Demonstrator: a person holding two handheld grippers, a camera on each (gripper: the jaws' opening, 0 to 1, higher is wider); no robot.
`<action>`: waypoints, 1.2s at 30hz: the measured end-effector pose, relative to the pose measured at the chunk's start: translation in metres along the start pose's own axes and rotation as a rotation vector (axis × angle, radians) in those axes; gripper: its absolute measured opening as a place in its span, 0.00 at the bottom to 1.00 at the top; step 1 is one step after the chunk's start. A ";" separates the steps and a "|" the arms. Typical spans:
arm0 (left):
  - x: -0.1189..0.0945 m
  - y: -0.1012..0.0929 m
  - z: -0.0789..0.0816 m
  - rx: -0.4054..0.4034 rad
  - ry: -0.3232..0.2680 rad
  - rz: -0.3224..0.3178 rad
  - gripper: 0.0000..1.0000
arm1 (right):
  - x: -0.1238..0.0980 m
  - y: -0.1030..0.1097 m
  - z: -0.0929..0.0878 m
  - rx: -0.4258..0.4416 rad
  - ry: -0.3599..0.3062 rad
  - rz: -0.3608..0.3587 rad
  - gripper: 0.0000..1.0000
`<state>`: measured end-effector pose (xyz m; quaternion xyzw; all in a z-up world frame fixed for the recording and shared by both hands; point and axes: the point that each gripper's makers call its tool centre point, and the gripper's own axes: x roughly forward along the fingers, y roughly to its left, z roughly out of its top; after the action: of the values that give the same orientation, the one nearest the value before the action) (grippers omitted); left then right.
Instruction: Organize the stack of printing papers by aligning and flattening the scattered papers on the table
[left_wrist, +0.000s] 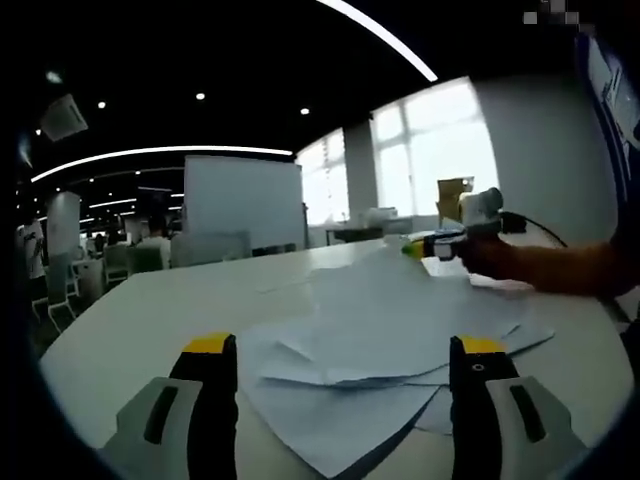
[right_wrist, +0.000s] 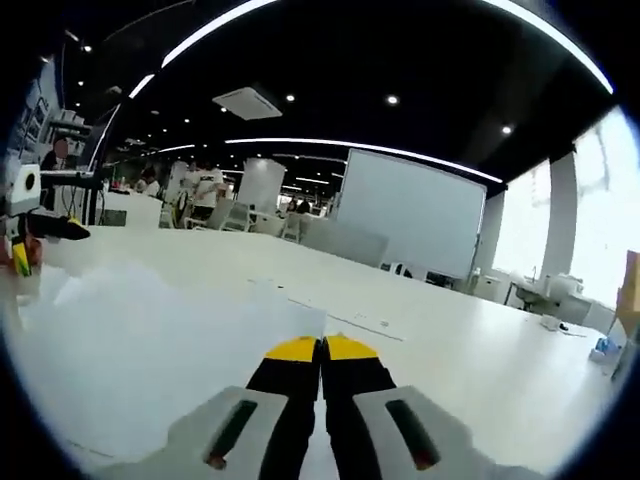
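The loose white sheets of printing paper (left_wrist: 390, 330) lay fanned across the white table (left_wrist: 140, 320), overlapping at odd angles with corners poking out on several sides, so the stack was plainly not yet squared. My main worry was that any push from one side alone would slide the top sheets over the lower ones and spread the pile further, or skate a sheet toward the near table edge, since thin paper on a smooth top has little to hold it. A jaw tip coming in low could also catch under a raised corner and fold or crease it. My left gripper (left_wrist: 345, 350), black with yellow tips, was held low and nearly level at the near side of the pile, its jaws standing wide apart with the closest corners of the sheets lying between them, not clearly touching either. My right gripper (right_wrist: 321, 350) had its yellow-tipped jaws pressed together, with a pale sheet (right_wrist: 150, 350) directly ahead and below; I judged it was pinching that paper's edge, but the contact was hidden under the jaws. In the left gripper view my forearm (left_wrist: 560, 268) reached across the far side of the pile, low over the table.
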<state>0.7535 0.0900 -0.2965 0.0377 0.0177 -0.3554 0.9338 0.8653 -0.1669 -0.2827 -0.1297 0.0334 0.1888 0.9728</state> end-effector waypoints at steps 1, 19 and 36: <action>0.000 0.000 0.000 0.000 0.000 0.000 0.90 | 0.000 0.000 0.000 -0.003 -0.001 -0.001 0.00; -0.001 0.001 0.000 0.001 0.003 0.005 0.90 | -0.017 0.009 0.037 0.003 -0.132 0.021 0.00; -0.001 0.003 -0.001 0.003 0.006 0.008 0.90 | -0.014 0.000 0.049 0.001 -0.184 0.030 0.00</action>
<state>0.7543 0.0928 -0.2976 0.0404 0.0197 -0.3518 0.9350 0.8532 -0.1591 -0.2341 -0.1107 -0.0541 0.2145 0.9689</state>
